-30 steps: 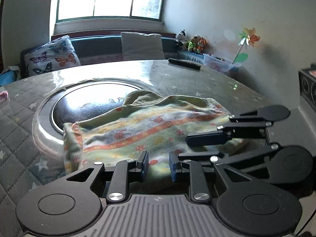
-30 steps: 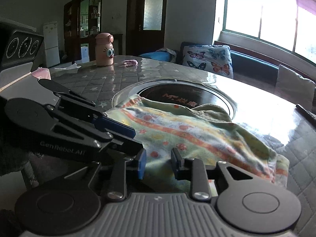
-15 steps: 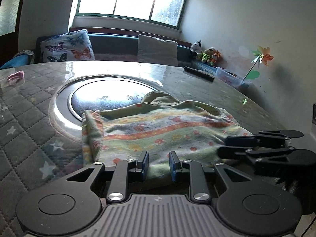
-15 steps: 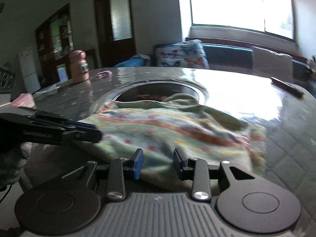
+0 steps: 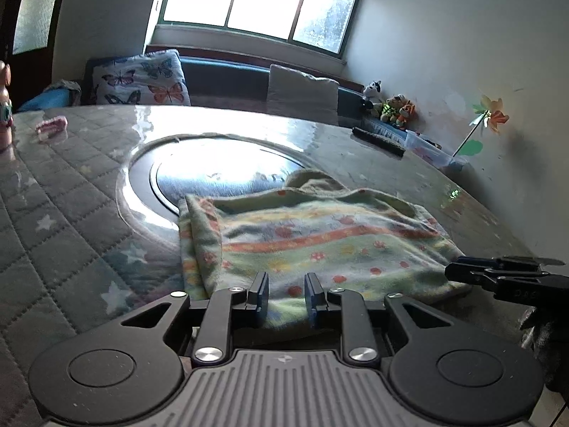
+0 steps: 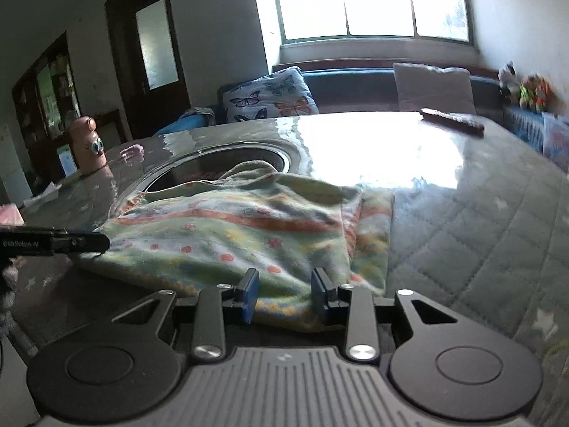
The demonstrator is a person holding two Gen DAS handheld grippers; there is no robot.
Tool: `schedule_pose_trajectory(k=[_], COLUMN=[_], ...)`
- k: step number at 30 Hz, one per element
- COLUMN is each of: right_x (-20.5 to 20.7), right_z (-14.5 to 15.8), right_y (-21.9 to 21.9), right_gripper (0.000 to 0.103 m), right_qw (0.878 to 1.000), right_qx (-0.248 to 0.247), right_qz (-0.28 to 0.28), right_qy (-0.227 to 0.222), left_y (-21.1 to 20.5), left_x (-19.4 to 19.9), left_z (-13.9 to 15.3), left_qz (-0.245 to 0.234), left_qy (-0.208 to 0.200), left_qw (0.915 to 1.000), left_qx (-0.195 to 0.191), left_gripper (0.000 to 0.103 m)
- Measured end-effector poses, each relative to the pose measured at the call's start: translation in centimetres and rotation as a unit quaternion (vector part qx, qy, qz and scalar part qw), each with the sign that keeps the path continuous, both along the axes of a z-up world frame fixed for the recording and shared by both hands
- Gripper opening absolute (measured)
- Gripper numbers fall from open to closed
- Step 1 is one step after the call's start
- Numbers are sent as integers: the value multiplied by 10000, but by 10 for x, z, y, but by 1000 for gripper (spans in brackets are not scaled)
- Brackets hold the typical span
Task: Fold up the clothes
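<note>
Both fingers pairs parted, left (image 5: 284, 293) and right (image 6: 284, 291), straddling garment (image 5: 313, 238) near edge.

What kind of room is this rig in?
Probably a home living or dining room: a window bench with a butterfly cushion, stuffed toys, and a round table with a quilted cover where the floral garment lies.

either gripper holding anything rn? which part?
Nothing held. Left gripper and right gripper are both open at the near edge of the floral garment.

"GenRobot AI" on left claw (image 6: 53, 243)
</note>
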State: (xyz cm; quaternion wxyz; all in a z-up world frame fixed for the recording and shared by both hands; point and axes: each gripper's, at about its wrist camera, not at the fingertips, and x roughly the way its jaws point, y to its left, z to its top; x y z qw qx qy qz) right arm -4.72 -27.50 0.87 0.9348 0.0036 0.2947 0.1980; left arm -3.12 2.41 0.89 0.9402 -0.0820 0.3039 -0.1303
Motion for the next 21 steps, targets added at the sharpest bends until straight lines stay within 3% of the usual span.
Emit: schedule_pose_trajectory(k=[2,9,17,21], right_x=[4,22,45,63], right_z=[3,-8,6,-5], right_y=[3,-1,9,10], right_gripper=[41,39,39,38], right_qw=[9999,9998,9999,9997], right_qx=[29,169,63,24], right_qz=[36,-29,99,25], right_qy=[-92,140,-17,227], left_y=[2,11,9,12], left_x=[2,5,22,31], left_z=[0,-6,1,-5], left_qz=[54,160,206,289], left_qy=[2,143,137,267], left_qw=[10000,9997,9997,9991], left_qx=[-1,-65,49,140], left_gripper=[25,24,25,24])
